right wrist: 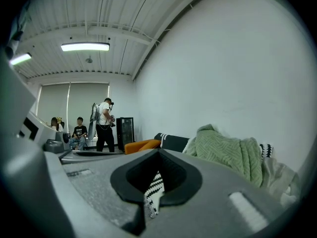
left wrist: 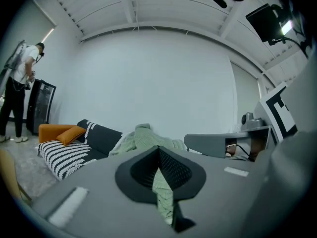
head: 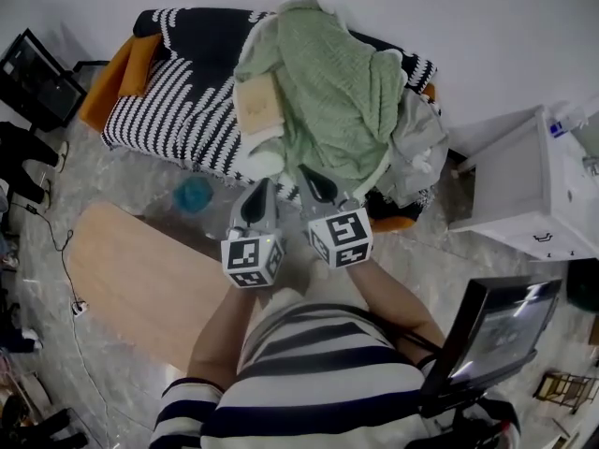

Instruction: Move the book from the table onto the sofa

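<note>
We read the book as the flat tan slab lying on the sofa, at the seam where the striped throw meets the heaped green blanket. It is small in the head view, so that identification is a fair guess rather than a certainty. The wooden table below and to the left is bare on the part we can see, which suggests the placing itself is done.

The left gripper and right gripper hang side by side in front of the sofa edge, short of the book and not touching it. Each gripper's own view shows its claw clenched with nothing in it: the left gripper has only green blanket showing beyond its meeting jaws, and the right gripper has only striped throw.

So the step in hand, as we judge it, is clearing away. To do that well we would draw both grippers straight back toward the body and keep them level and above the fabric, because a jaw tip catching the knit could tug the blanket and shift the book off its perch. We would also check that the book rests flat on the seat and not propped on a fold.
</note>
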Available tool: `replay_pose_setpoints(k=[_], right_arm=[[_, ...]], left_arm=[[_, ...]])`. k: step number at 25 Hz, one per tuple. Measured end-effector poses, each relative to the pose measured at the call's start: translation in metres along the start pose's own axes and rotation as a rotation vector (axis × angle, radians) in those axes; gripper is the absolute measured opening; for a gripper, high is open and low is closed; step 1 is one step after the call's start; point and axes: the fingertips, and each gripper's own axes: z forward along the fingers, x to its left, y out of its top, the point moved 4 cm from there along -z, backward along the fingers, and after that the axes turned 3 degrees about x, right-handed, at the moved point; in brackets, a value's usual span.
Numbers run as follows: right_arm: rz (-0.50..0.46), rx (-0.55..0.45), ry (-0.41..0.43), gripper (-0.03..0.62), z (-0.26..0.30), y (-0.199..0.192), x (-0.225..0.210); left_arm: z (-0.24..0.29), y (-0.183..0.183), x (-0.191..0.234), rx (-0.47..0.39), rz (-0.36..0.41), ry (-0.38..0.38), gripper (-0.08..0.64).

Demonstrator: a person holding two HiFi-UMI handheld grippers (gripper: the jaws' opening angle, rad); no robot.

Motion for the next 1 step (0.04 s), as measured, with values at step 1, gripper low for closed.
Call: replay_pose_setpoints(k=[1], right_arm=[[-0.001,0.004,0.002,0.000,0.0006,-0.0010,0.0064]], left_arm=[[-0.0045,-0.0013,0.0043,0.010,0.000,-0.001,0.005]])
